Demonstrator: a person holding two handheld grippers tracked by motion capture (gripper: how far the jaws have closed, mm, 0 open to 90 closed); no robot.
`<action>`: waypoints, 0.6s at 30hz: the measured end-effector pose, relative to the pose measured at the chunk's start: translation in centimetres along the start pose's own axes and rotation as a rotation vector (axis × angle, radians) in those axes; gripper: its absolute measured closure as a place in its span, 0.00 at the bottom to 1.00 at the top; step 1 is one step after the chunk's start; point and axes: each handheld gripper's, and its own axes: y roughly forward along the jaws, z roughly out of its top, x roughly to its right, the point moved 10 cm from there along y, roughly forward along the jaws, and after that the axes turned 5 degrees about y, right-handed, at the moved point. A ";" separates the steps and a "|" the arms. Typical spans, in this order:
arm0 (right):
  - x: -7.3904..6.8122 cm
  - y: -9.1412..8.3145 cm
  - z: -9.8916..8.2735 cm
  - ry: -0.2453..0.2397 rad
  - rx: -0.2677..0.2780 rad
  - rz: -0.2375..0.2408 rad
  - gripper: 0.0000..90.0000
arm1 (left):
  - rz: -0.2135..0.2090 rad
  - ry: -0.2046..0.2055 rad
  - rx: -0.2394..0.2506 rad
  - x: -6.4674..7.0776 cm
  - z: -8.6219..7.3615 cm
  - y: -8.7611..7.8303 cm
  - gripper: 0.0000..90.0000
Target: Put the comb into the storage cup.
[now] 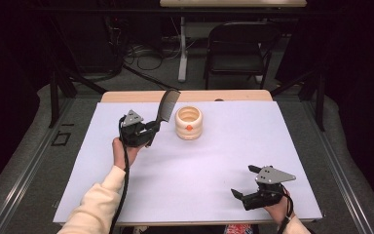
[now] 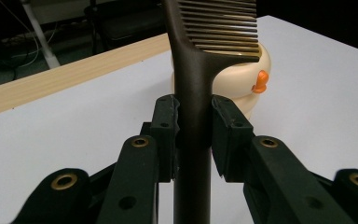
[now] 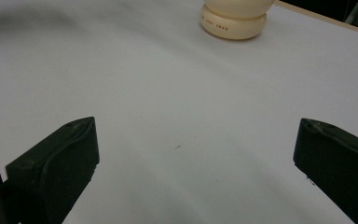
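Left gripper (image 1: 152, 127) raised, clamped on comb (image 1: 167, 105) handle, teeth above fingers beside cup (image 1: 188, 123). Right gripper (image 1: 246, 183) low, gaping, holding nothing.

A white sheet (image 1: 190, 165) is spread over a wooden table (image 1: 185, 95). Beyond it, a dark folding chair (image 1: 237, 48) is seen beside a white table leg (image 1: 182, 48), with cables (image 1: 141, 56) strewn on the floor.
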 end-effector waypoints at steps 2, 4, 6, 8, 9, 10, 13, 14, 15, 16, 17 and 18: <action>0.0 0.0 0.0 -0.001 0.000 0.001 0.00 | 0.000 0.001 0.001 0.0 0.2 0.1 0.81; 0.0 0.0 0.0 -0.001 -0.001 0.001 0.00 | 0.001 0.008 0.004 0.1 0.3 0.2 0.81; 0.0 0.0 0.0 0.001 -0.001 0.000 0.00 | 0.000 0.010 0.006 0.1 0.5 0.4 0.81; 0.0 0.0 0.0 -0.001 0.000 -0.001 0.00 | -0.002 0.014 0.003 0.2 0.5 0.5 0.81; 0.0 0.0 0.0 -0.001 0.000 -0.001 0.00 | -0.003 0.013 0.005 0.2 0.6 0.6 0.81; 0.0 0.0 0.0 -0.001 0.000 0.000 0.00 | -0.003 0.014 0.005 0.2 0.7 0.6 0.81; 0.0 0.0 0.0 -0.002 0.000 -0.001 0.00 | -0.003 0.017 0.009 0.3 1.0 0.8 0.81; 0.0 0.0 0.0 -0.002 0.000 -0.001 0.00 | -0.004 0.018 0.012 0.3 1.1 0.8 0.81; 0.0 0.0 0.0 -0.001 0.001 0.000 0.00 | -0.004 0.019 0.010 0.4 1.2 0.9 0.81; 0.0 0.0 0.0 -0.001 0.001 0.000 0.00 | -0.006 0.019 0.016 0.4 1.3 1.0 0.81; 0.0 0.0 0.0 -0.001 0.001 0.000 0.00 | -0.005 0.018 0.015 0.4 1.4 1.0 0.81; 0.0 0.0 0.0 0.000 0.002 0.000 0.00 | -0.007 0.020 0.019 0.5 1.5 1.1 0.81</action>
